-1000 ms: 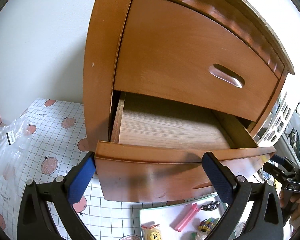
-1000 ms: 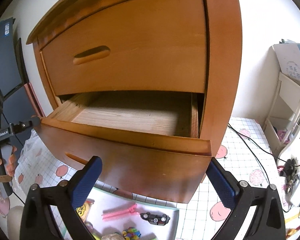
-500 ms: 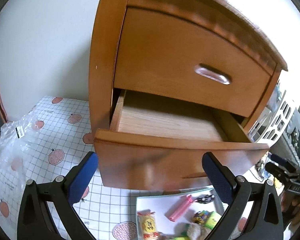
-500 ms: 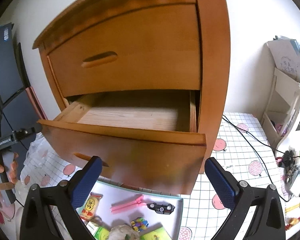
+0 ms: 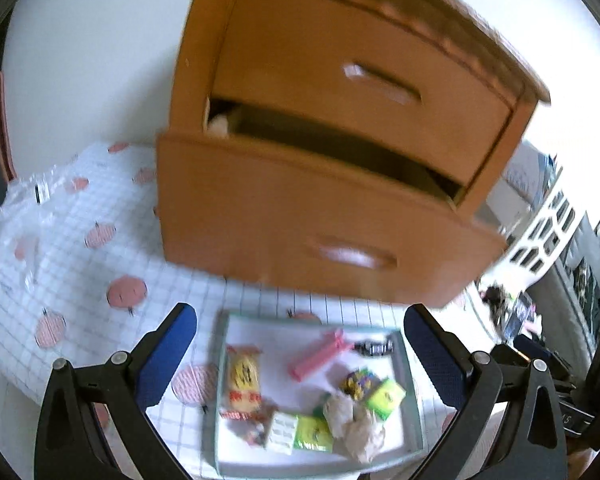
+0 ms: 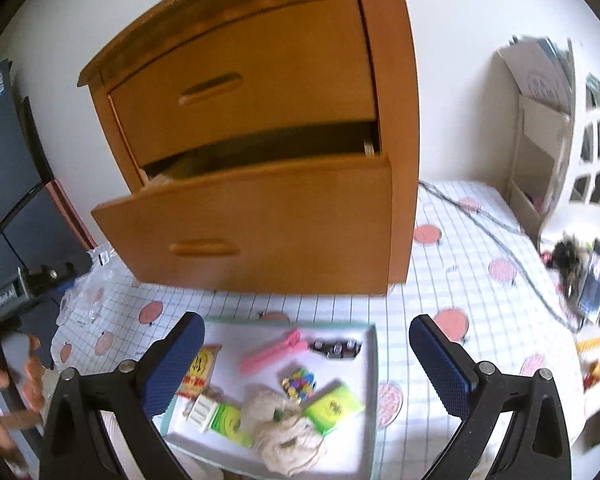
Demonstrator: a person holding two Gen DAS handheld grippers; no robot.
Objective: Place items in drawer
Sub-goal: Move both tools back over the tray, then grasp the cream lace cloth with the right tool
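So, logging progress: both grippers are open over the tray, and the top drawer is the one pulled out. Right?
Not quite: the bottom drawer is pulled out; the top drawer is shut, as the right wrist view shows. Both the left gripper and right gripper are open over the tray.

Both fisheye views were bright and evenly lit, with walls bowing into black corners. Motion blur smeared the wooden cabinet [image 5: 340, 152] and the tray [image 5: 414, 392] in the left view. The right view was blurred too. The open drawer [image 6: 260, 152] lay in deep shadow.
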